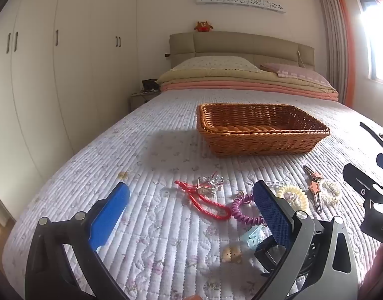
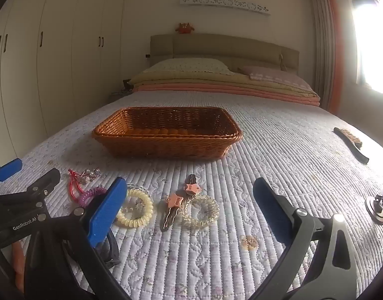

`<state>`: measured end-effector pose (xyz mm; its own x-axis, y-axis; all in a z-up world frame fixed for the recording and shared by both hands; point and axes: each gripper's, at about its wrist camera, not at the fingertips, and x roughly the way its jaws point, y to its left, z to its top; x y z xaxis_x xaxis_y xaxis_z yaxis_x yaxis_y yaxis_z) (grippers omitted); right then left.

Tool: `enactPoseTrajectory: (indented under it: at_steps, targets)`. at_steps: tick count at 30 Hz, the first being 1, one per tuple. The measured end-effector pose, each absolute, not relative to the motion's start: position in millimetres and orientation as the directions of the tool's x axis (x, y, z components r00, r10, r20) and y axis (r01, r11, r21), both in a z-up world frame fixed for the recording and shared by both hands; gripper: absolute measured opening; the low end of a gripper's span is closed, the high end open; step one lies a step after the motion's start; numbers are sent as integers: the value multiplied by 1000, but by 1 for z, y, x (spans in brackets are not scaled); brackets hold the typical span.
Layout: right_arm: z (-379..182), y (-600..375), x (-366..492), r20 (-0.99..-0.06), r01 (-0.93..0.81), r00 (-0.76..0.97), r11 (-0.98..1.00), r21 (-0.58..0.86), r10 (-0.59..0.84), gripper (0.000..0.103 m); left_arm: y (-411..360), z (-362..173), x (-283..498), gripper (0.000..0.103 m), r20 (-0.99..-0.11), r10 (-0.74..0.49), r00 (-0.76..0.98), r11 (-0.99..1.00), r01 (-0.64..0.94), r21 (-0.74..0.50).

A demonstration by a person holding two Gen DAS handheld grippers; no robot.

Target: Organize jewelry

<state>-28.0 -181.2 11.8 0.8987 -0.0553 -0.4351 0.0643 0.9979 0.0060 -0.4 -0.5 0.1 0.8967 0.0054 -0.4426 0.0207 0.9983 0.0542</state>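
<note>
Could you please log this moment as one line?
left gripper: open, empty | right gripper: open, empty | wicker basket: empty | hair ties: on bed

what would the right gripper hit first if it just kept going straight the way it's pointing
Probably the bedspread itself: the open right gripper tilts down toward the star hair clips and clear coil hair tie, with the basket beyond.

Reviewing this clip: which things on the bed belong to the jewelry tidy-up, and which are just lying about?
Belongs to the job:
wicker basket
red cord
purple coil tie
cream coil tie
clear coil tie
star hair clips
crystal piece

Just lying about:
brush
pillows
folded blankets
plush toy
</note>
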Motion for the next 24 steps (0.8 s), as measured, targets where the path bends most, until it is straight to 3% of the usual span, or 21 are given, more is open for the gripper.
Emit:
enactPoseTrajectory:
  at_steps: [24]
  targets:
    - [13, -184, -29, -440, 64, 897, 998, 5, -56, 97, 12, -4, 3, 96, -457, -14, 890, 1000, 23, 15]
